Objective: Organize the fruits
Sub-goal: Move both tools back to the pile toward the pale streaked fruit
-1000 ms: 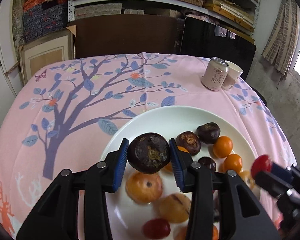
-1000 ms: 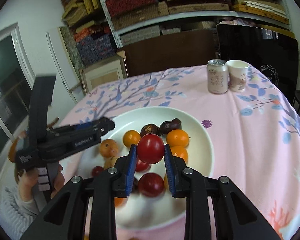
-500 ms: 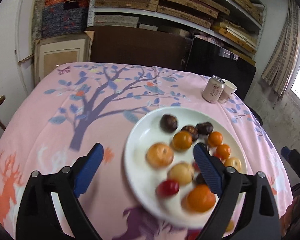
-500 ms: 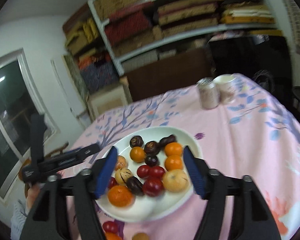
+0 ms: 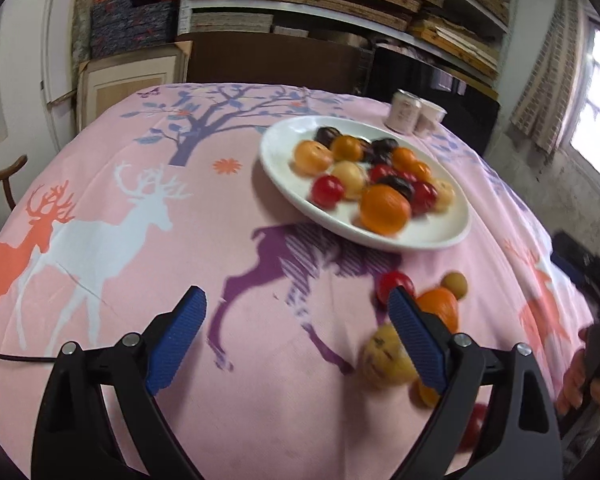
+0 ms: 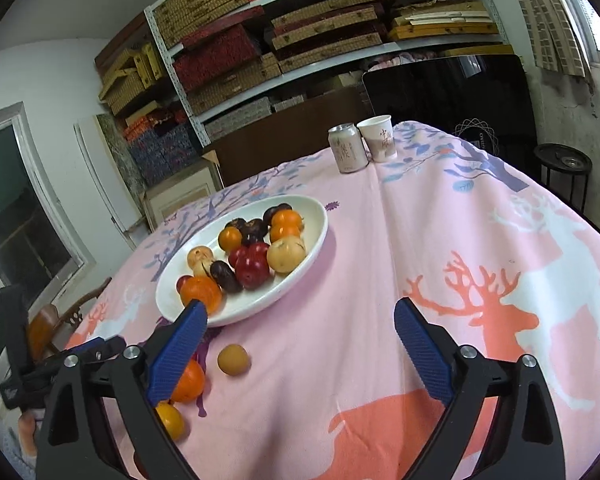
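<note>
A white plate [image 5: 440, 234] [image 6: 262, 300] on the pink tablecloth holds several orange, red, dark and pale yellow fruits. Loose fruits lie on the cloth in front of it: a red one [image 5: 396, 282], a small tan one [image 5: 454, 284] [image 6: 233, 359], an orange [image 5: 440, 306] [image 6: 190, 380] and a speckled yellow one [image 5: 382, 360]. My left gripper [image 5: 296, 300] hangs over bare cloth left of these, its jaws opening with nothing between them. My right gripper [image 6: 300, 312] is near the plate's front edge; its jaws are opening too and hold nothing.
A drinks can [image 6: 347, 148] and a paper cup [image 6: 380, 138] stand at the table's far side. A wooden chair [image 5: 0, 184] is at the left edge and a black stool [image 6: 564, 164] beyond the right edge. Shelves of boxes fill the back wall.
The left gripper let go of a dark fruit and the right of a red one, both over the plate. Both opened wide and drew back toward the table's near side.
</note>
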Tool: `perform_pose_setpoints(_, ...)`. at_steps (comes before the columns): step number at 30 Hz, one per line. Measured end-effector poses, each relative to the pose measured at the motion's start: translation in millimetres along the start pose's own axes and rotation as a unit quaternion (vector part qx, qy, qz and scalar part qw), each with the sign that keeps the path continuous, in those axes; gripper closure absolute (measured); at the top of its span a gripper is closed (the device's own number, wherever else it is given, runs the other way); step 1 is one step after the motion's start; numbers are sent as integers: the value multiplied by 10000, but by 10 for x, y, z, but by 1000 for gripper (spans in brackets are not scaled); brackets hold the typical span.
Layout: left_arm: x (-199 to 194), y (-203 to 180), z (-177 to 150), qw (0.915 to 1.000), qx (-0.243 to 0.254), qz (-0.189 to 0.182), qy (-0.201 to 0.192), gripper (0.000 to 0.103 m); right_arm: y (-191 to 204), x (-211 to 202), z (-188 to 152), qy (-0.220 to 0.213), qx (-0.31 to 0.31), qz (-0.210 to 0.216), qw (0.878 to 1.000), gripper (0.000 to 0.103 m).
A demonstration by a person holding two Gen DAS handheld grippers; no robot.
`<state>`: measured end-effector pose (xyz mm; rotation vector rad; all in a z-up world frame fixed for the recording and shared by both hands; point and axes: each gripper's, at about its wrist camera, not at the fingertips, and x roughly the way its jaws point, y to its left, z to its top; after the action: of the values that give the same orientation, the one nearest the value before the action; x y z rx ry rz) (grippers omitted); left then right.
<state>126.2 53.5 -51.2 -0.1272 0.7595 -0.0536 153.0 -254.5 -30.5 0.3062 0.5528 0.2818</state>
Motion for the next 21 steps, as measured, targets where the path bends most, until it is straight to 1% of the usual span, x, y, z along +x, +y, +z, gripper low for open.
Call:
perform_pose_setpoints(1,-14,-52,-41,9999,108,-11,7,10,2,9,1,3,3,-11,10000,8)
perform_pose_setpoints(4,-41,-185,-124,9991,412,-61,35,9,-31,30,-1,60,81,-21,9999,8)
perform_pose_setpoints(8,-27,-230,-134,9984,525,-192,109,9,-72,78,-5,166,218,-3,9996,7)
perform_pose_setpoints(12,66,-222,-121,9981,500,-153,333,8,-107,137,-8,302,307,28,9991,7)
perform_pose_setpoints(13,85,-199,-108,9982,438,-168,371,6,-110,135,-10,311,323,42,9990,7)
perform_pose_setpoints(15,84,-129,-96,9989,305,-115,338,4,-122,123,-13,287,349,65,9990,7)
perform_pose_setpoints(18,29,129,-50,9986,-151,489,93,4,-125,123,-11,282,366,88,9989,7)
perform_pose_setpoints(19,18,239,-41,9978,-382,546,74,5,-124,132,-7,299,368,92,9988,7)
perform_pose_setpoints(21,-13,402,-35,9964,-775,351,32,5,-124,134,-9,308,366,104,9988,7)
